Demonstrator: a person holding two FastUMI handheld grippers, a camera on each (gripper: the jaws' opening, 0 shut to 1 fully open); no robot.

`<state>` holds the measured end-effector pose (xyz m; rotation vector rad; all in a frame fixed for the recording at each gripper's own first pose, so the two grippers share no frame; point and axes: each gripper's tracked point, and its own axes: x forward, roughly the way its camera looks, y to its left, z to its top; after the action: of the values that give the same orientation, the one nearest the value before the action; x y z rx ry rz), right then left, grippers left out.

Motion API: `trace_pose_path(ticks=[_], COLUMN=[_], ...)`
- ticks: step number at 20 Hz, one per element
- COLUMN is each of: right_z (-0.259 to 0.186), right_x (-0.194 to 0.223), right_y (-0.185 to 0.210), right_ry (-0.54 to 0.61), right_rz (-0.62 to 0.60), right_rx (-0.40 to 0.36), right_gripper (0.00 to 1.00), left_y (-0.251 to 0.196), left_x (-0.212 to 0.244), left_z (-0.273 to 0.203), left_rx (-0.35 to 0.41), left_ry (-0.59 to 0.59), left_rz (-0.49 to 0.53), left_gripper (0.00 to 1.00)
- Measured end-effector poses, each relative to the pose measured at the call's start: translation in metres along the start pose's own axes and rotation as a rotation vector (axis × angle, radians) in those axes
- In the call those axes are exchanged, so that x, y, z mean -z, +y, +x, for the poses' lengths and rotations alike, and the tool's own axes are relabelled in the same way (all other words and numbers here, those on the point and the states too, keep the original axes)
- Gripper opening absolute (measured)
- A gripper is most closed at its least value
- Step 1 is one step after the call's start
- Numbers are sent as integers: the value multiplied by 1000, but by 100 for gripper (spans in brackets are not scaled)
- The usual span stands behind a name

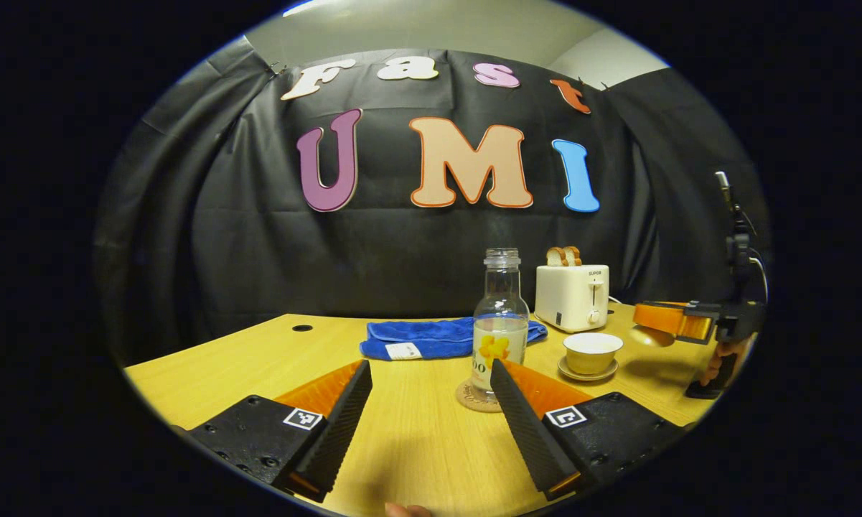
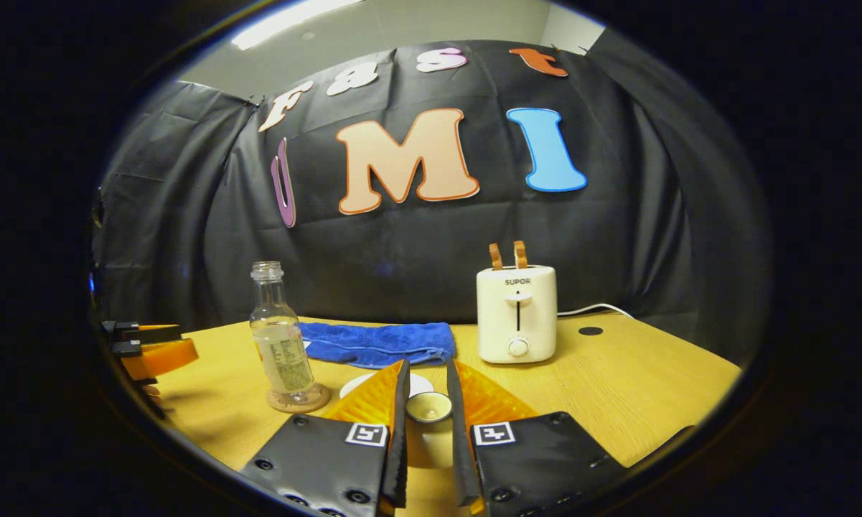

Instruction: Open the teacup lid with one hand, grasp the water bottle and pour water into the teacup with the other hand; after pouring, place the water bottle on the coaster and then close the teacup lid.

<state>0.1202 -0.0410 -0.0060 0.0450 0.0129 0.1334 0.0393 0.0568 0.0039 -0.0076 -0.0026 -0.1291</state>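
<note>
The tool's fingers (image 2: 402,424) hide most of the teacup (image 2: 373,384); the coaster (image 1: 474,398) is partly hidden.

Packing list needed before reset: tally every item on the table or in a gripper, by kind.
Water bottle: 1
Coaster: 1
Teacup: 1
Saucer: 1
Teacup lid: 1
Blue towel: 1
Toaster: 1
Bread slices: 2
Total: 9

Left tool (image 1: 431,377) spread wide, right tool (image 2: 428,375) pinching teacup lid (image 2: 428,407)
</note>
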Motion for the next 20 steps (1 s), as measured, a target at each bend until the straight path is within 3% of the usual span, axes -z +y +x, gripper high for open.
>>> trace_pose_path(ticks=[7, 11, 16, 17, 20], right_z=[43, 54, 62, 63, 65], right_x=[6, 13, 18, 21, 23], right_y=[38, 38, 37, 37, 37], right_ry=[22, 61, 102, 112, 131], right_rz=[-44, -46, -47, -47, -45], right_rx=[-29, -7, 2, 2, 1], right_gripper=[29, 29, 29, 29, 29], left_y=[12, 12, 12, 12, 12], left_x=[0, 1, 1, 1, 0], left_z=[-24, -27, -27, -27, -28], left_rx=[-33, -30, -28, -28, -27], left_ry=[0, 1, 1, 1, 1], left_rz=[1, 1, 1, 1, 1], left_gripper=[96, 99, 96, 100, 96])
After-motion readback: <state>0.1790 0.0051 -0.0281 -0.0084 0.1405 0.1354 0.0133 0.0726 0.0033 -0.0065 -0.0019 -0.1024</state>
